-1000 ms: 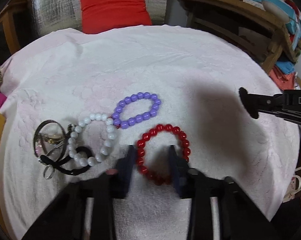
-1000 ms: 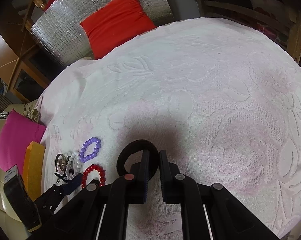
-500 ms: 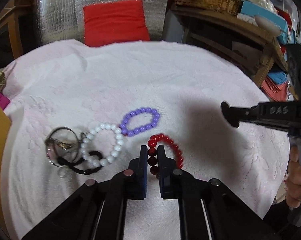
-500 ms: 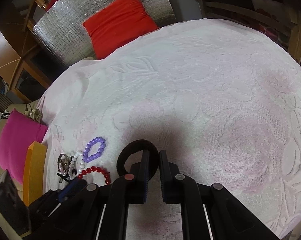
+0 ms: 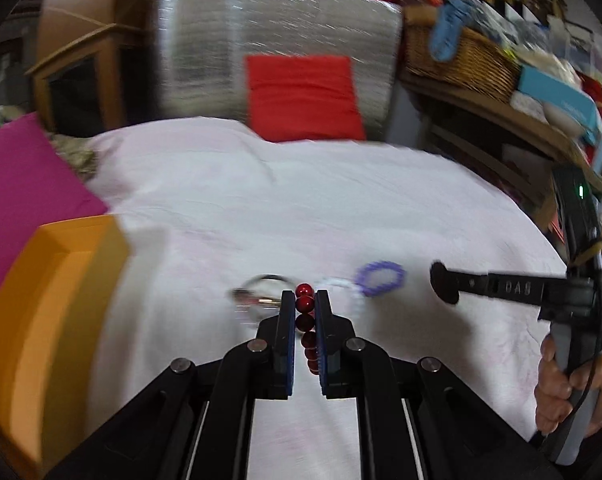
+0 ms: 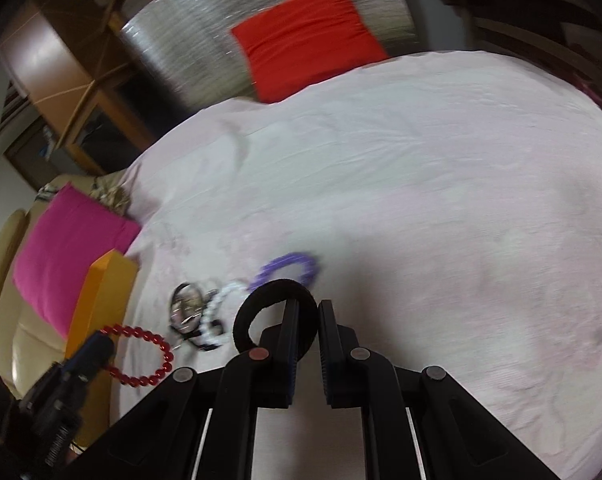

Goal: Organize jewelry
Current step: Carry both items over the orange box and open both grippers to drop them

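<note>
The red round-bead bracelet (image 5: 306, 322) hangs pinched in the left tool (image 5: 305, 300), lifted above the white embossed cloth (image 6: 421, 200) beside the orange box (image 6: 101, 300). The right tool (image 6: 309, 312) pinches a black fabric hair tie (image 6: 257, 300); the purple bead bracelet (image 6: 289, 268) lies just beyond it.

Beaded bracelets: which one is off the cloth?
The red bracelet, pinched in the left gripper and hanging. The purple bracelet and white bracelet lie on the cloth.
</note>
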A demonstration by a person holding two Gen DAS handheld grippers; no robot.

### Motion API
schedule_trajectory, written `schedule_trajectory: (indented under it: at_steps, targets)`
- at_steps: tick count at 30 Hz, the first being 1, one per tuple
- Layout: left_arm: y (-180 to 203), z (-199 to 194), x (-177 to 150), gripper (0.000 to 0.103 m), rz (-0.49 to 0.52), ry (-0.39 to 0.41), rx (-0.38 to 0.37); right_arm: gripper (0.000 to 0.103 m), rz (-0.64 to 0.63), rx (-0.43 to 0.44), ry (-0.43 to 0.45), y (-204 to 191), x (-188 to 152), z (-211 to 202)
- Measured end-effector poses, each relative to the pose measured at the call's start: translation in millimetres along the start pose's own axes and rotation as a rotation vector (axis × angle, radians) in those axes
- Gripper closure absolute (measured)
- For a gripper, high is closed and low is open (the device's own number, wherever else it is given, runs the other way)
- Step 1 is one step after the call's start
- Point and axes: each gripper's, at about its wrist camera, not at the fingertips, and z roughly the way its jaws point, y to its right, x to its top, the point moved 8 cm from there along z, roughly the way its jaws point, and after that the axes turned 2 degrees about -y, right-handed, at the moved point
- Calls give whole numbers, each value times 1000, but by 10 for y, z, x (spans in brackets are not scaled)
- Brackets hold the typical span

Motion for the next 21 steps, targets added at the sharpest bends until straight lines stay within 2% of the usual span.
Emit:
schedule_trajectory:
  at_steps: [7,10,17,21]
  targets:
    - [-826,-554,65,94,-104,116,159,92,-129,103,1,-878,-175,150]
    - [-1313,-749,30,94,-164,141,271,92,-204,147,-12,-1352,-259,213]
    - [-2269,-891,-236,94,-333,102,477,92,-365,254,-35,-2585,-402,443]
    - [-2578,-723,-454,93,-402,16,523,92,-422,296,-108,-3108,-539,687]
